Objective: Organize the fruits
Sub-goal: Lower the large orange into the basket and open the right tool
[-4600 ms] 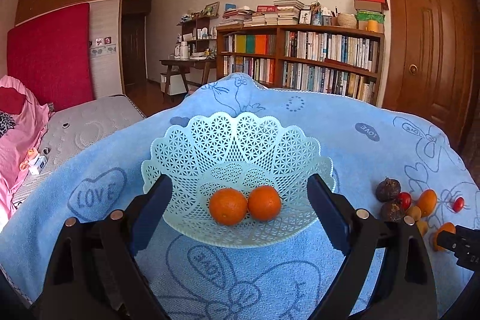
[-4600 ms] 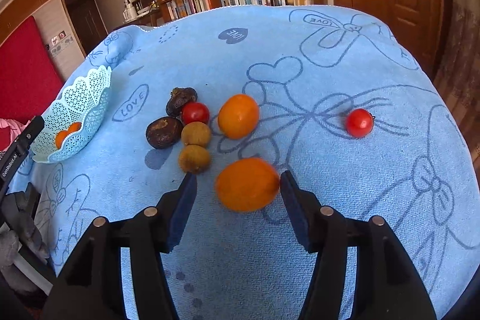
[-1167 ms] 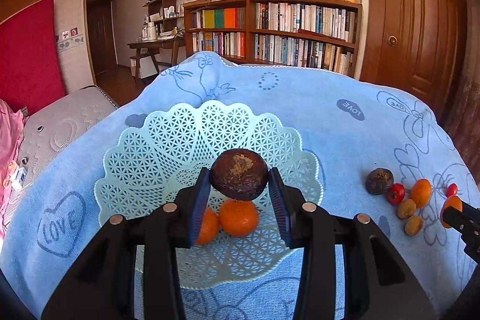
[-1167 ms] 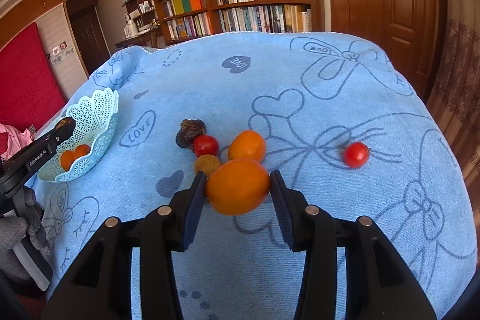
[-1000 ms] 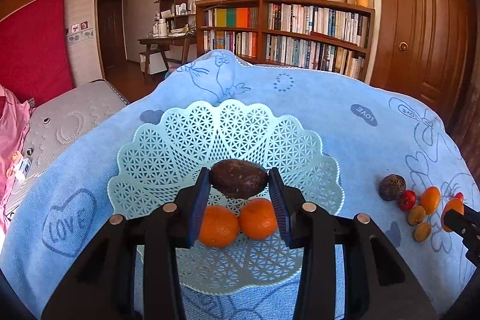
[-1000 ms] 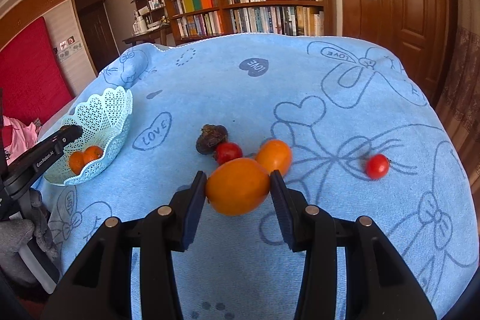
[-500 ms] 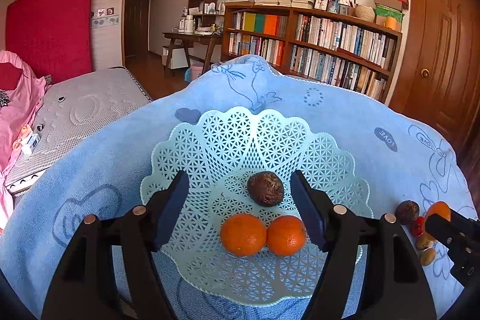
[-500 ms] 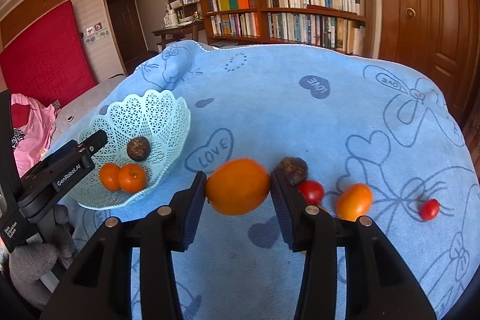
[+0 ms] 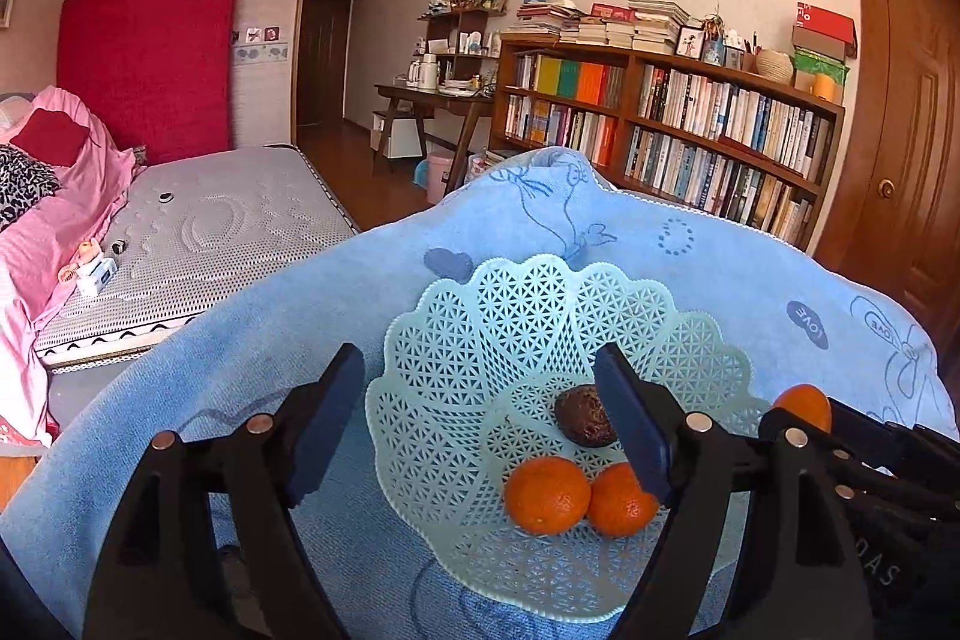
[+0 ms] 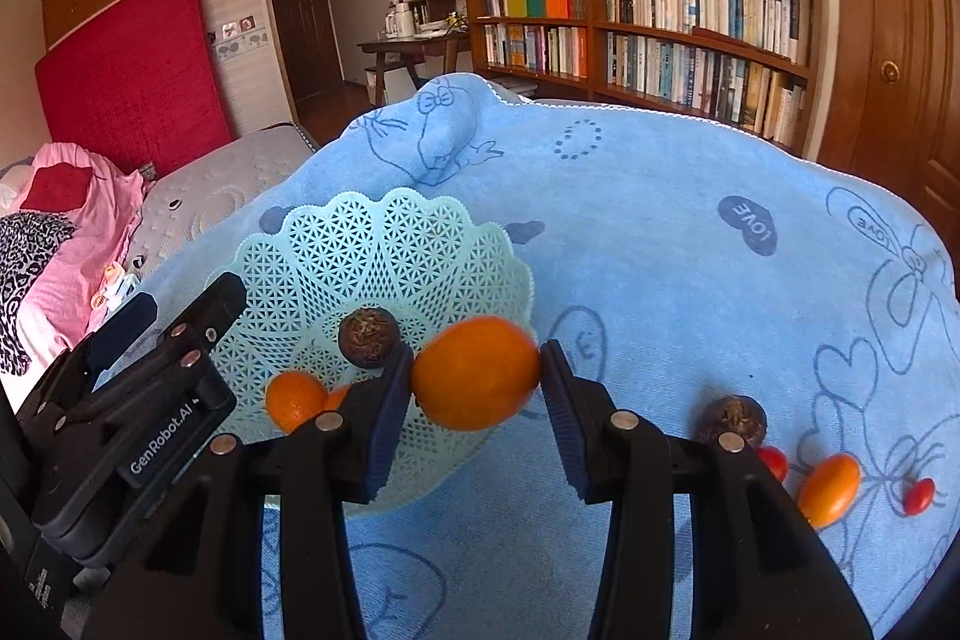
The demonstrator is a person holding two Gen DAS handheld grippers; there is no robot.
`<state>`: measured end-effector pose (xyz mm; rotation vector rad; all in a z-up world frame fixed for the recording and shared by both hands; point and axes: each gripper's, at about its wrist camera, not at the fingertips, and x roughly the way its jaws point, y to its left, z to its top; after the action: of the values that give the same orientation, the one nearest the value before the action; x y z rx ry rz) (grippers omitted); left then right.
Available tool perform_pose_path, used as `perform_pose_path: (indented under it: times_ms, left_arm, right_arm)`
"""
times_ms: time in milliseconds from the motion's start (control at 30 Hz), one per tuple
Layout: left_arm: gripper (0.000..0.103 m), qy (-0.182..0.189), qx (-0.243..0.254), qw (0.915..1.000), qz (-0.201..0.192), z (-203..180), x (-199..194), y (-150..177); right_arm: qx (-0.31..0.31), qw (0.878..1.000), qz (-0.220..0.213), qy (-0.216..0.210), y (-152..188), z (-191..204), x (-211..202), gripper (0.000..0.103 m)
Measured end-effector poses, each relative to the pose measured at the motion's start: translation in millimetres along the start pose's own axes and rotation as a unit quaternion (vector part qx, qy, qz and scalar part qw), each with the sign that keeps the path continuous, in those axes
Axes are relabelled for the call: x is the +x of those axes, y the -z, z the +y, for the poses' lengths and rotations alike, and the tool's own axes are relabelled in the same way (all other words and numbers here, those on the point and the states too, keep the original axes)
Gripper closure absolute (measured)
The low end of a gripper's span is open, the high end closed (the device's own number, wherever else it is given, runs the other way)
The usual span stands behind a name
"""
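Note:
A pale green lattice basket sits on the blue towel and holds two oranges and a dark brown round fruit. My left gripper hangs open at the basket's left rim with nothing between its fingers. My right gripper is shut on a large orange, held just above the basket's right rim. The left gripper's body shows at the lower left of the right wrist view.
On the towel to the right lie another dark fruit, two small red tomatoes and an oval orange fruit. A bed lies left of the table, with a bookshelf and a door behind.
The left gripper has shifted left, away from the basket's middle, staying open. The right gripper has carried the large orange left to the basket's right rim.

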<state>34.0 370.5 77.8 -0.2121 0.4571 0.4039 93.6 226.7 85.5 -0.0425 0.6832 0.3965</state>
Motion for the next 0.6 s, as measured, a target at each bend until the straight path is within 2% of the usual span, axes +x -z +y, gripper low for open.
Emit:
perform_pose_path:
  times_ms: [200,467,600]
  left_arm:
    - [0.022,-0.009,-0.007,0.9999,0.001,3,1,0]
    - [0.011,-0.023,-0.011,0.9997,-0.004,6,1,2]
    - [0.009,-0.025,-0.007,0.9996,-0.007,4,1,2]
  right_arm:
    - [-0.019,1.0,0.0,0.005,-1,13,9,0.059]
    - [-0.022,1.0,0.004,0.01,1,12,18,0.058]
    - [-0.035,0.999,-0.008,0.026,3,14,15,0.058]
